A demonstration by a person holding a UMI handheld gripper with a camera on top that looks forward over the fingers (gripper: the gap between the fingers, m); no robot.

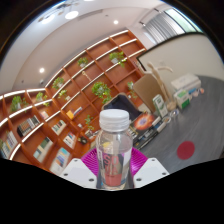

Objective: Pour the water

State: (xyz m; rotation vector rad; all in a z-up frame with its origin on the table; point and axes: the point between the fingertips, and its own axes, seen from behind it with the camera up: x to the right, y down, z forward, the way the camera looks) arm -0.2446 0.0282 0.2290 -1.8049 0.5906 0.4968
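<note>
Holding the capped bottle aloft, our jaws clenched on it; cap on, nothing poured, no cup visible.

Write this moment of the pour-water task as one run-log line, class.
stage: bottle held | gripper: shut on bottle | bottle: clear, white cap on, upright between pads | background: bookshelves, chair

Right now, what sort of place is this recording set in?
Probably an office or library-like room: long wall shelves with books and plants, a chair beyond, ceiling lights. The gripper holds a clear bottle.
</note>
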